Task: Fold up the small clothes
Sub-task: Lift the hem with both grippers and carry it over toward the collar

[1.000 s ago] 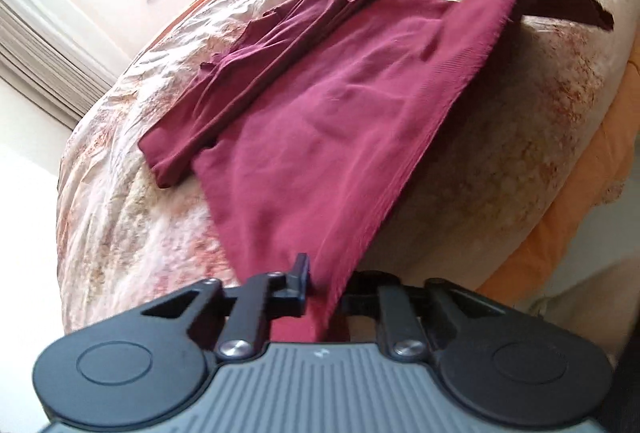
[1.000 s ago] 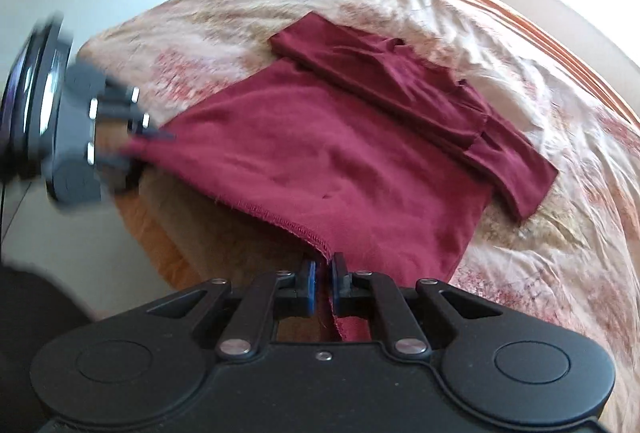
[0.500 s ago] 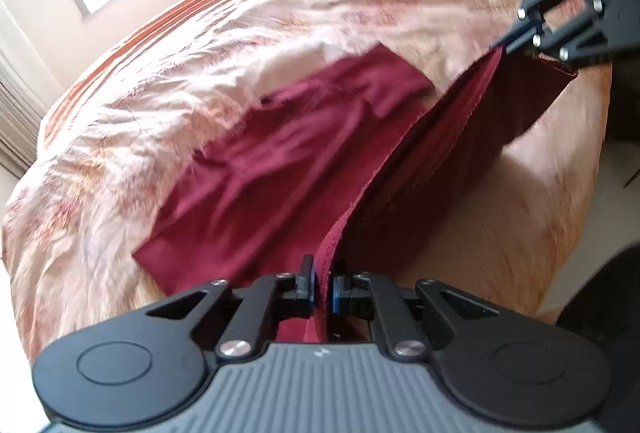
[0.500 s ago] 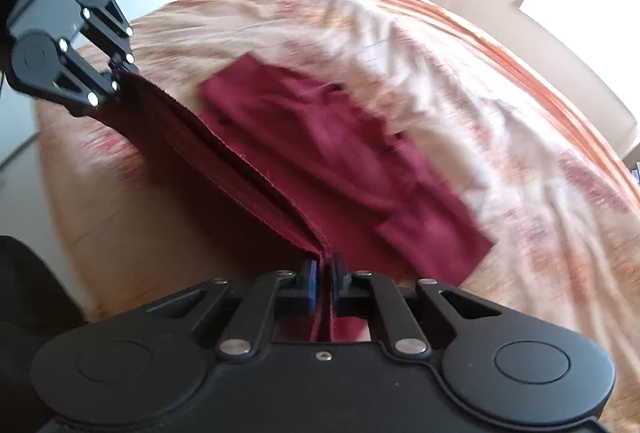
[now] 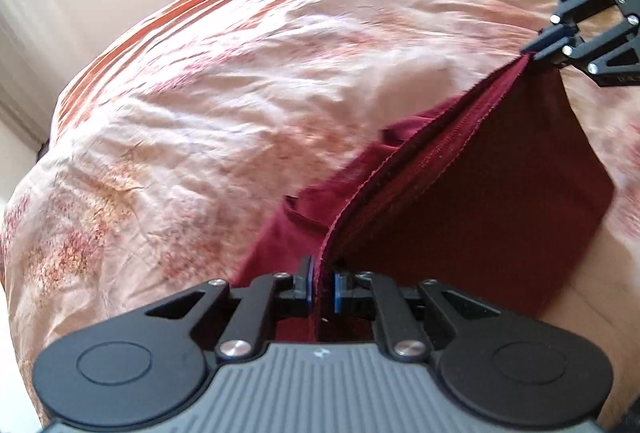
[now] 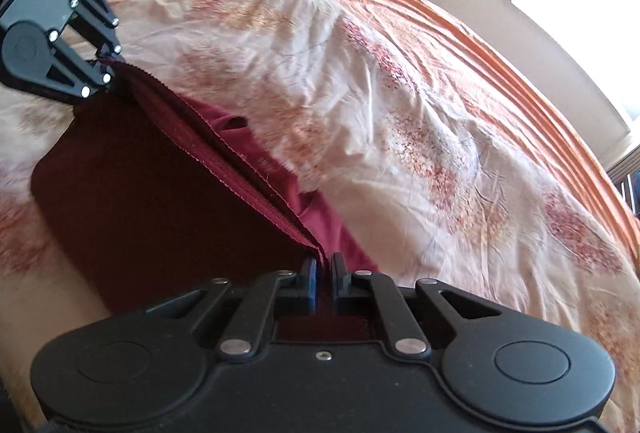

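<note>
Bed (image 5: 224,81) with floral cover carries the work. Left gripper (image 5: 322,287) and right gripper (image 6: 323,283) each pinch the maroon garment (image 5: 480,217) hem, the left fingers having just eased slightly. Hem is lifted over the flat rest: fold mid-way, laying down and later folds remaining.

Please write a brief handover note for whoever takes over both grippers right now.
Left gripper: jaws have just eased slightly, hem of the maroon garment between them, at one corner.
Right gripper: shut on the hem's other corner.
The hem is stretched taut between them above the floral bedspread; the garment's lower part has been carried over toward the sleeves, which lie on the bed.
Left to do: lay the hem down on the far part, release, smooth.
</note>
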